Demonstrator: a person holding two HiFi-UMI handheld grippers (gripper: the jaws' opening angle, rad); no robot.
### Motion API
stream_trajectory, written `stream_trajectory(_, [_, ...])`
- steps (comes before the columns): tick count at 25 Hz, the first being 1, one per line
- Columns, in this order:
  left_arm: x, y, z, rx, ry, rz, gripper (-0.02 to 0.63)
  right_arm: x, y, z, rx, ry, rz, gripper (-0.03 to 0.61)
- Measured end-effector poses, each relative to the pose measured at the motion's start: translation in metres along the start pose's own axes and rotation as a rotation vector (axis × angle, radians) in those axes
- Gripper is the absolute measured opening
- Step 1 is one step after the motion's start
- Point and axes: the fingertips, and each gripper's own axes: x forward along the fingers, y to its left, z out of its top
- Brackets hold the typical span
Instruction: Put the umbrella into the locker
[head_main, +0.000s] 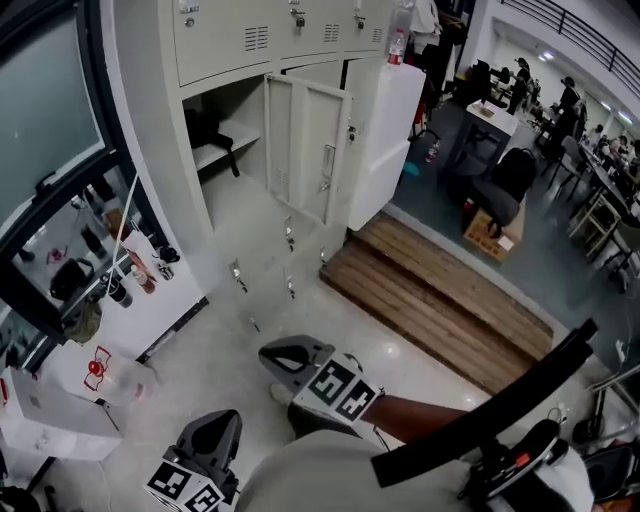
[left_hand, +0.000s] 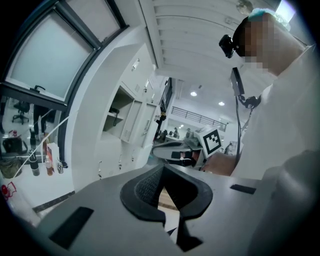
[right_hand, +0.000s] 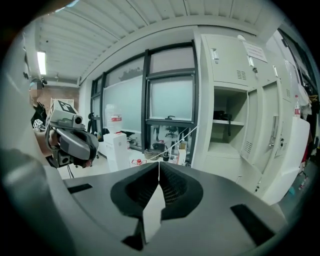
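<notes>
The right tool has its jaws pressed together with nothing between them. The left tool is closed and empty too. Both are held low by the person's body, well apart from the locker, whose door stands open. The umbrella lies inside on the shelf, a dark folded shape with its long axis level along the shelf. I cannot tell which end faces out.
</notes>
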Motion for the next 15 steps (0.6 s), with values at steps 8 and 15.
stream_trajectory(8, [0.0033,-0.0016,-0.0035,-0.007,0.011,-0.012,0.011,0.0013,0.0040,-0.0027,-0.012,0.008,0.007,0.017])
stream_trajectory(15, [0.0072,0.0020,-0.0049,-0.010,0.016,-0.023,0.011,0.0048,0.0014,-0.0063,-0.005,0.016,0.008,0.017])
